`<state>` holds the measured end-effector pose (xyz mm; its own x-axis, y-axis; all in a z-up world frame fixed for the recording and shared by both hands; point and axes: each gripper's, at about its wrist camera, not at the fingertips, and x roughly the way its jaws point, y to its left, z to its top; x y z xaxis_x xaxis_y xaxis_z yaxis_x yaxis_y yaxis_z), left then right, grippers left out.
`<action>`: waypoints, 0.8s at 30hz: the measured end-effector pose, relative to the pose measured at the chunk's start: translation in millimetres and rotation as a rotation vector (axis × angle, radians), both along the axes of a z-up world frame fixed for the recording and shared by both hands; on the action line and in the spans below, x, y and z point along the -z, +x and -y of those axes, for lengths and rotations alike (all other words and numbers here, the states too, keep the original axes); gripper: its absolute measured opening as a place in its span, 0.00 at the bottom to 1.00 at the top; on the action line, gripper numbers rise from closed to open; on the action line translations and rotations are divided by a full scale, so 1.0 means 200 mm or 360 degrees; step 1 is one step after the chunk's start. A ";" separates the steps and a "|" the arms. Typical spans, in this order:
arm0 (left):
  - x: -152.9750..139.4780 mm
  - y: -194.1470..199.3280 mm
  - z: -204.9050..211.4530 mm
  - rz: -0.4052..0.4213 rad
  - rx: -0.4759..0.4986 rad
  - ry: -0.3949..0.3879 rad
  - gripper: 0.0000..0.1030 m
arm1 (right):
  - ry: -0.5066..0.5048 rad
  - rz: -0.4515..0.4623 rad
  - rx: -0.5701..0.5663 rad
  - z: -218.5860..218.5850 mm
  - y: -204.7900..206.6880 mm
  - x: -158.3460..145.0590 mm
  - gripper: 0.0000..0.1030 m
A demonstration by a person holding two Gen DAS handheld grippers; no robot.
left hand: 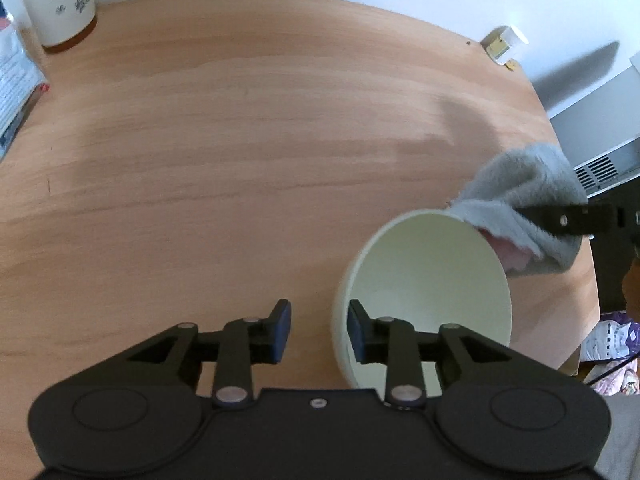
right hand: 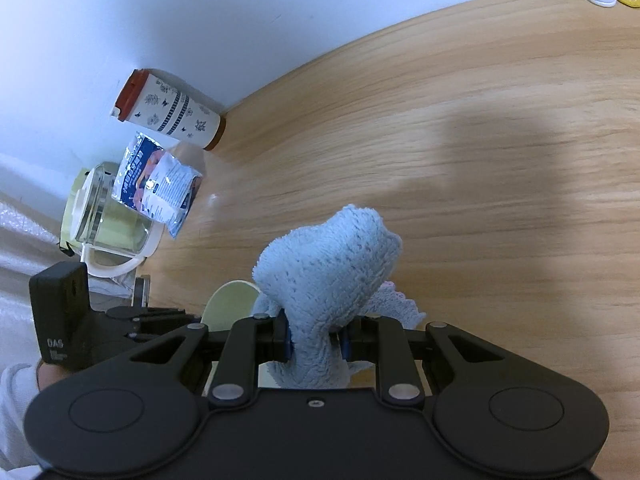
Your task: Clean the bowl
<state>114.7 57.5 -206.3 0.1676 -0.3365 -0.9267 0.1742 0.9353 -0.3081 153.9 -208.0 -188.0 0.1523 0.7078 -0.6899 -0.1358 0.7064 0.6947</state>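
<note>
While my left hand-held gripper point(left hand: 319, 330) stands open astride the tilted pale bowl point(left hand: 428, 288), rim between its pads but untouched, the bowl sits near right on the wooden surface point(left hand: 240, 140). From my right wrist, the right hand-held gripper point(right hand: 316, 340) clamps a blue cloth point(right hand: 332, 276); the bowl peeks near left.

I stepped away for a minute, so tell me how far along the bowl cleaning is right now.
Done: the right gripper has the blue cloth clamped in its jaws and brought to the bowl's rim. In hand: the pale bowl sits tilted on the wooden table; the left gripper has its jaws open astride the bowl's wall, not pressing it. Left: steadying the bowl and the wiping; the cloth is not inside it yet.
</note>
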 end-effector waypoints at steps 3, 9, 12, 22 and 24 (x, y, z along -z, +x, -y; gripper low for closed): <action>0.02 0.03 0.00 -0.0013 0.0054 -0.0012 0.32 | 0.0001 -0.0006 0.0002 0.00 0.00 0.00 0.24; 0.06 0.06 0.03 -0.0050 0.0140 -0.0048 0.13 | 0.0002 -0.0028 0.0058 0.03 -0.01 0.01 0.24; 0.06 0.06 0.03 -0.0033 0.0199 -0.0047 0.12 | 0.0010 -0.0038 0.0080 0.04 0.00 0.01 0.24; -0.01 -0.06 -0.03 0.0154 0.0148 -0.0037 0.08 | 0.0031 -0.0076 0.0092 0.02 0.03 0.04 0.24; -0.02 -0.07 -0.04 0.0183 0.0128 -0.0027 0.08 | 0.0038 -0.0085 0.0101 0.01 0.05 0.05 0.24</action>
<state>100.3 65.9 -202.6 0.2440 -0.3684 -0.8971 0.2835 0.9117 -0.2973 163.6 -210.7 -198.5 0.1610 0.7140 -0.6814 -0.0538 0.6957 0.7163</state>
